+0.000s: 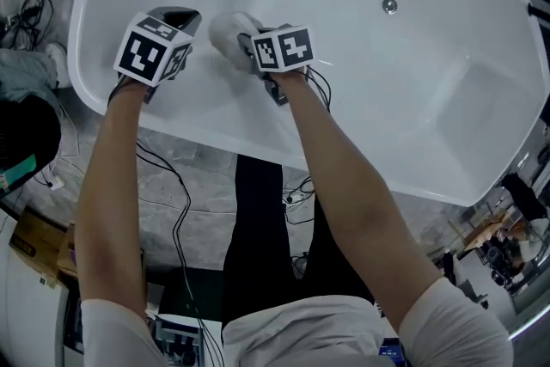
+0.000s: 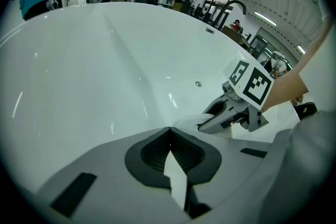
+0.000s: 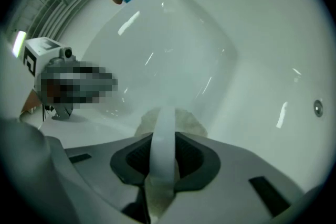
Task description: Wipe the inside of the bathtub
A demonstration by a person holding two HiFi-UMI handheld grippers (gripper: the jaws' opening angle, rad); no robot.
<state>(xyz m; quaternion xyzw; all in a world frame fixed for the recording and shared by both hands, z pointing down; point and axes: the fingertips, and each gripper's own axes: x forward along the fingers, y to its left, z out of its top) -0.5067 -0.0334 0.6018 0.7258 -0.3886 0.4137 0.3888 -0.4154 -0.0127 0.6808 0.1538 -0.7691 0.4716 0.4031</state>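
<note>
I had my right gripper (image 1: 244,43) closed on the cloth (image 1: 229,31). In the right gripper view a white band of it ran between the jaws, and the soft, fuzzy part stood out just beyond them. The cloth lay against the sloping inner wall of the bathtub (image 1: 361,86), at the end nearest to me, a little below the rim.

My left gripper (image 2: 169,132) had its jaws together and I saw nothing held between them. It hovered just beside the right one, near the same end of the tub, and did no wiping itself.

About the progress I could only judge. The whole white surface looked equally clean and shiny, without foam, streaks or wet marks, so I could not tell which parts were already wiped. The drain (image 1: 389,5), the flat bottom and the far end were well apart from the cloth. I supposed that most of the inside was left to do.
</note>
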